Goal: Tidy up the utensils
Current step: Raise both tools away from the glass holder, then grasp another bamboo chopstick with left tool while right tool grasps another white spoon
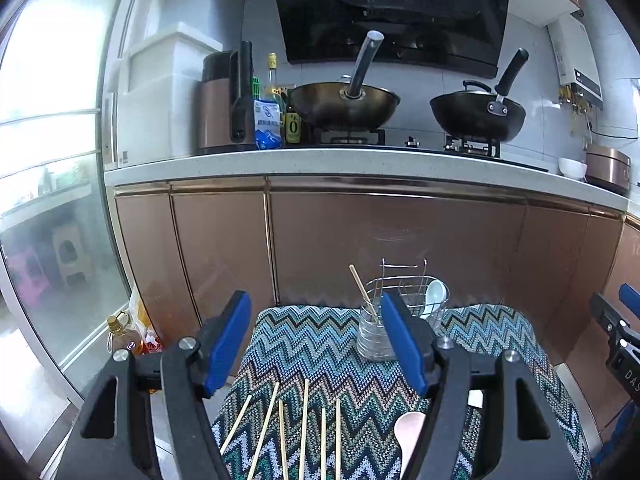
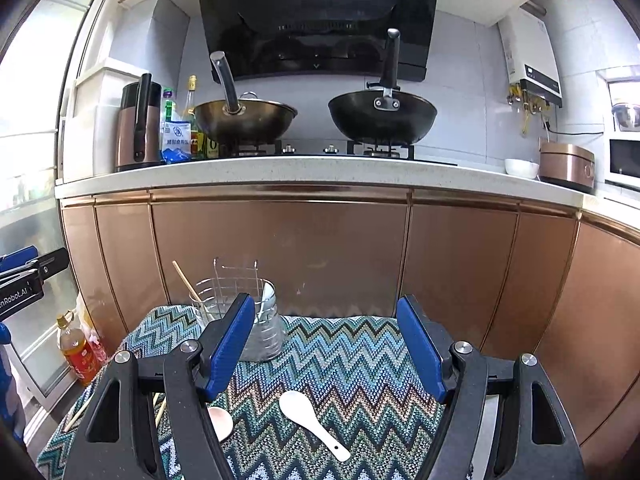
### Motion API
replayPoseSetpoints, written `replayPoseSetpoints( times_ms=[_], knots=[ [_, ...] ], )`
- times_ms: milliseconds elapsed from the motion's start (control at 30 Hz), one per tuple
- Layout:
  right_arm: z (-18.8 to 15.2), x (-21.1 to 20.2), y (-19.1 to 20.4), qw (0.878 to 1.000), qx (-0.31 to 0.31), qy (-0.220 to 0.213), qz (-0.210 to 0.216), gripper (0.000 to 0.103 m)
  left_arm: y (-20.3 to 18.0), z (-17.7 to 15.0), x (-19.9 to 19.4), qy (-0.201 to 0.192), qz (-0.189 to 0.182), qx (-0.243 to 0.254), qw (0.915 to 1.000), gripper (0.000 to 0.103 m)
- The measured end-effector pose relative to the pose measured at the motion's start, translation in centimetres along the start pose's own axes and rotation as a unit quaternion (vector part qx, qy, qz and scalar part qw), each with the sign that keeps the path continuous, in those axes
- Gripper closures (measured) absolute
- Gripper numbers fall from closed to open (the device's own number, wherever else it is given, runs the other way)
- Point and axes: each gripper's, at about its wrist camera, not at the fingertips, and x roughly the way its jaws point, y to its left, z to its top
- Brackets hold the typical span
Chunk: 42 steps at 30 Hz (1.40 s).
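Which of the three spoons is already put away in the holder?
The white ceramic spoon standing in the wire rack. The other white spoon and the pink spoon lie flat on the zigzag cloth.

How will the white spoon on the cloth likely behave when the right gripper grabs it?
The white spoon looks glazed ceramic, so probably stiff, slippery and chippable. Its curved bowl may rock or pivot under the pads. The knitted cloth should keep it from sliding far.

bright daylight from left window point(image 1: 44, 92), fisheye-bent edges, dark corners
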Motion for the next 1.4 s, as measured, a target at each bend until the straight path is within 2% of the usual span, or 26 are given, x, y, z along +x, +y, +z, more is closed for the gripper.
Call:
replayPoseSetpoints(
  times_ms=[300,400,533,600,767,867,933,967,1133,1200,1267,1300,1333,1400],
  knots=[
    [-0.4,1.2,-0.2,1.0,-0.003,0.013,0.0,0.03,-0.3,-0.3,1.4,0.014,-0.009,0.0,0.9999,0.037],
    [-0.6,1.5,-0.5,1.0,-0.01,0.018,0.0,0.03,0.6,-0.1,1.5,0.005,-0.015,-0.008,0.9998,0.037],
    [-0.8,2.3,-1.4,0.999,-0.018,0.035,0.014,0.03,1.9,0.8,1.6,-0.007,0.003,0.006,1.0,0.037],
    [-1.0,2.9,-1.9,0.998,-0.013,0.046,0.032,0.03,2.5,1.0,2.2,0.01,0.005,0.018,0.9998,0.037],
    [-1.9,5.5,-3.0,0.991,-0.012,0.095,0.093,0.03,5.6,1.2,4.6,0.072,0.004,0.004,0.9974,0.037],
    [-2.7,7.0,-3.1,0.986,-0.02,0.12,0.114,0.033,7.4,0.6,6.5,0.127,-0.018,-0.012,0.9917,0.037],
    [-3.3,8.2,-3.2,0.981,-0.027,0.141,0.127,0.035,7.9,-0.1,7.7,0.166,-0.049,-0.018,0.9848,0.037],
    [-3.7,8.9,-3.2,0.979,-0.03,0.152,0.133,0.036,7.9,-0.8,8.7,0.194,-0.073,-0.021,0.9781,0.038],
    [-5.3,11.2,-3.2,0.969,-0.043,0.189,0.155,0.04,6.9,-4.3,12.2,0.289,-0.127,-0.021,0.9485,0.039],
    [-5.8,12.0,-3.2,0.965,-0.041,0.201,0.165,0.041,6.5,-5.8,13.9,0.323,-0.139,-0.034,0.9355,0.048],
    [-6.2,12.9,-3.4,0.961,-0.037,0.212,0.174,0.043,6.6,-7.5,15.7,0.362,-0.146,-0.056,0.9189,0.062],
    [-6.4,13.2,-3.5,0.959,-0.035,0.217,0.178,0.044,6.8,-8.4,16.8,0.384,-0.149,-0.07,0.9083,0.064],
    [-6.6,13.4,-3.5,0.958,-0.035,0.221,0.179,0.044,7.0,-9.1,17.6,0.398,-0.148,-0.078,0.9019,0.066],
    [-7.0,14.2,-3.5,0.954,-0.035,0.231,0.185,0.045,6.9,-10.3,18.8,0.417,-0.141,-0.084,0.8941,0.066]
  ],
)
